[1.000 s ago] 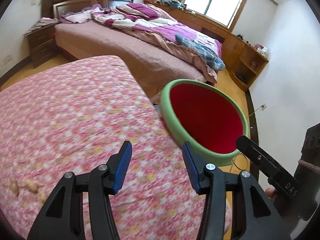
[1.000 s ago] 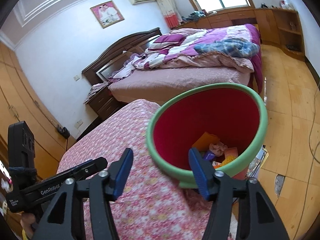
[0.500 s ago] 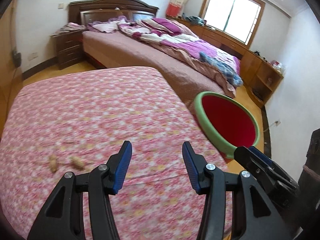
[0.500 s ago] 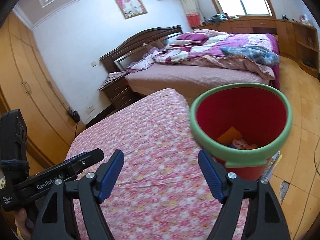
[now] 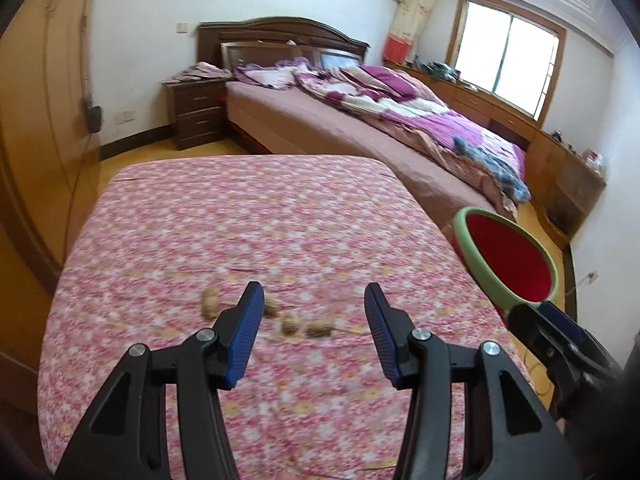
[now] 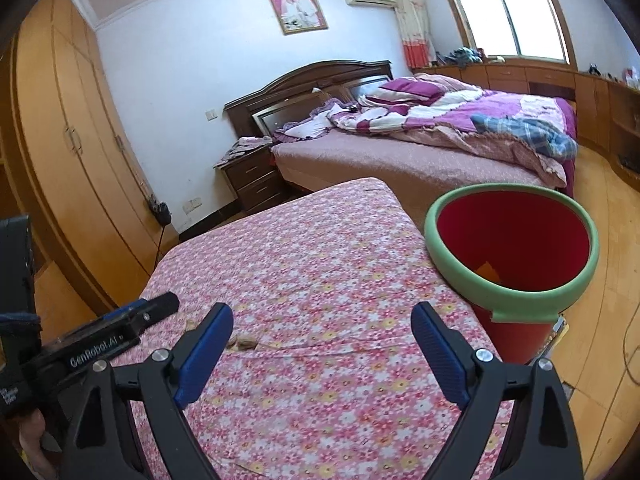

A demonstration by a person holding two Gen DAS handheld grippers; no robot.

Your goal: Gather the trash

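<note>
Just ahead of my left gripper (image 5: 314,332), peanut shells (image 5: 289,323) lie in a row.
Their row runs crosswise near the pink-covered table's (image 5: 240,216) near edge; the left is nearer, half open, empty. My right gripper (image 6: 322,350), jaws just widened, holds nothing; the bin (image 6: 512,292) stands off the table's right edge.

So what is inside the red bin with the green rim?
In the right wrist view, the red bin shows only an orange scrap near the bottom. Its near green rim covers the rest of the floor, so other contents cannot be seen.
</note>
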